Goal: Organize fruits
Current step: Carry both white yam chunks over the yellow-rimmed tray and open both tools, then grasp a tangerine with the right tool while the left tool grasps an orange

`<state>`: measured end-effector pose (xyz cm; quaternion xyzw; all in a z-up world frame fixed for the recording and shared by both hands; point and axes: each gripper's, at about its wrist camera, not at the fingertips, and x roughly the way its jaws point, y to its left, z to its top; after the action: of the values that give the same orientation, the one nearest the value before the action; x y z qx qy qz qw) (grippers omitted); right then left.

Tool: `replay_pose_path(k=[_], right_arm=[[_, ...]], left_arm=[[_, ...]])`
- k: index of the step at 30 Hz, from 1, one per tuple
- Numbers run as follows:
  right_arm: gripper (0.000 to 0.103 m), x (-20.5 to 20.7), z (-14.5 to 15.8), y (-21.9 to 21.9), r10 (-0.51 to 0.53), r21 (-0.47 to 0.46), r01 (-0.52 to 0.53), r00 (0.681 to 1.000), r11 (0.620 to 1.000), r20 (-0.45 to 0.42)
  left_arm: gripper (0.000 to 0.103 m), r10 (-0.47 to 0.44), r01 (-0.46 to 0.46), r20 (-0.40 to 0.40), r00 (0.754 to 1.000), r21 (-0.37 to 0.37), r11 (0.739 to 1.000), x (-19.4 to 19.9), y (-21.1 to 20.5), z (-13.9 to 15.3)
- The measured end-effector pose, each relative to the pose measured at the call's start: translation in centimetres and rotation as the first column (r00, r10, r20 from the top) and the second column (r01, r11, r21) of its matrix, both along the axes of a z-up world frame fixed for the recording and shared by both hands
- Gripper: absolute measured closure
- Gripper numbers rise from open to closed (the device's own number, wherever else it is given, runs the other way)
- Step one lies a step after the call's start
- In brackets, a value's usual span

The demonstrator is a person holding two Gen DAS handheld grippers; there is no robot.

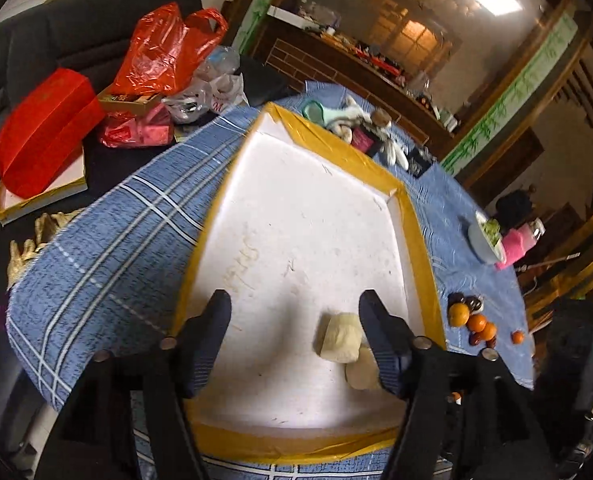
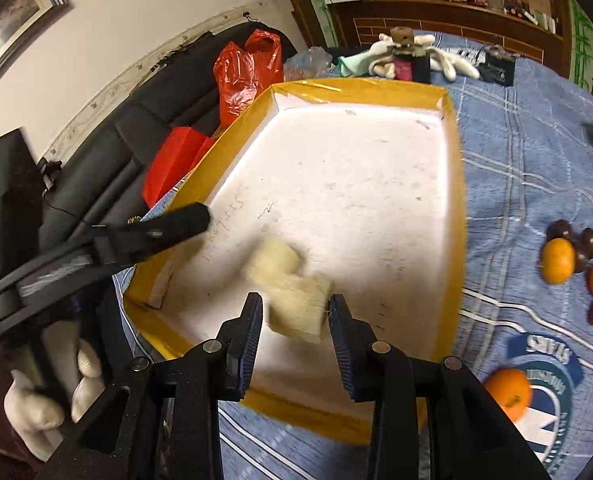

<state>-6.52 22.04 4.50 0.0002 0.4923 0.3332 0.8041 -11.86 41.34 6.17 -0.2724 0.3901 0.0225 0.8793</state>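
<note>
On the far left, red plastic bags (image 1: pixel 168 52) and a red box (image 1: pixel 44 132) lie on a dark sofa beside the table. A blue checked tablecloth (image 1: pixel 108 240) covers the table, and in its middle sits a shallow white foam tray (image 1: pixel 304 216) edged with yellow tape.

The left gripper (image 1: pixel 294 320) hangs over the near part of the tray, its jaws standing wide apart with nothing between the pads. Just by its right finger, two pale cream chunks of fruit (image 1: pixel 338 338) lie on the tray floor, touching each other.

The right gripper (image 2: pixel 296 320) points down at the same chunks from the near edge. Its jaws are only partly open; the nearer chunk lies blurred just ahead of the fingertips, and whether the pads touch it cannot be told.

To the right of the tray, on the cloth, sit small oranges (image 1: pixel 474 320) and dark red-brown fruits (image 1: pixel 472 302) in a loose cluster, with one orange (image 2: pixel 508 394) apart, nearer. A white bowl (image 1: pixel 484 240) stands farther right.
</note>
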Motion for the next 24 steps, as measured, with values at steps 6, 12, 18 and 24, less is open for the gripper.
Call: replay_pose_path(k=[6,12,18,24], right_arm=[[0.063,-0.6,2.2,-1.4,-0.009,0.042,0.007,0.999,0.999,0.049],[0.057,-0.8,4.5,-9.5,-0.162,0.071,0.155,0.982,0.985,0.102],[0.057,-0.7,1.3,-14.7,-0.248,0.006,0.248,0.968,0.969,0.043],[0.05,-0.8,-1.3,-13.0,-0.213,-0.034,0.215,0.976,0.976,0.042]], left_arm=[[0.034,0.024,-0.021,0.042,0.999,-0.076,0.997,-1.2,1.0,0.9],[0.028,0.007,-0.001,0.086,0.996,-0.068,0.998,-2.0,-0.6,2.4],[0.027,-0.071,0.074,0.069,0.995,-0.042,0.996,-1.1,-4.2,2.5],[0.027,-0.154,0.153,0.055,0.987,0.024,0.988,-0.8,-7.9,3.0]])
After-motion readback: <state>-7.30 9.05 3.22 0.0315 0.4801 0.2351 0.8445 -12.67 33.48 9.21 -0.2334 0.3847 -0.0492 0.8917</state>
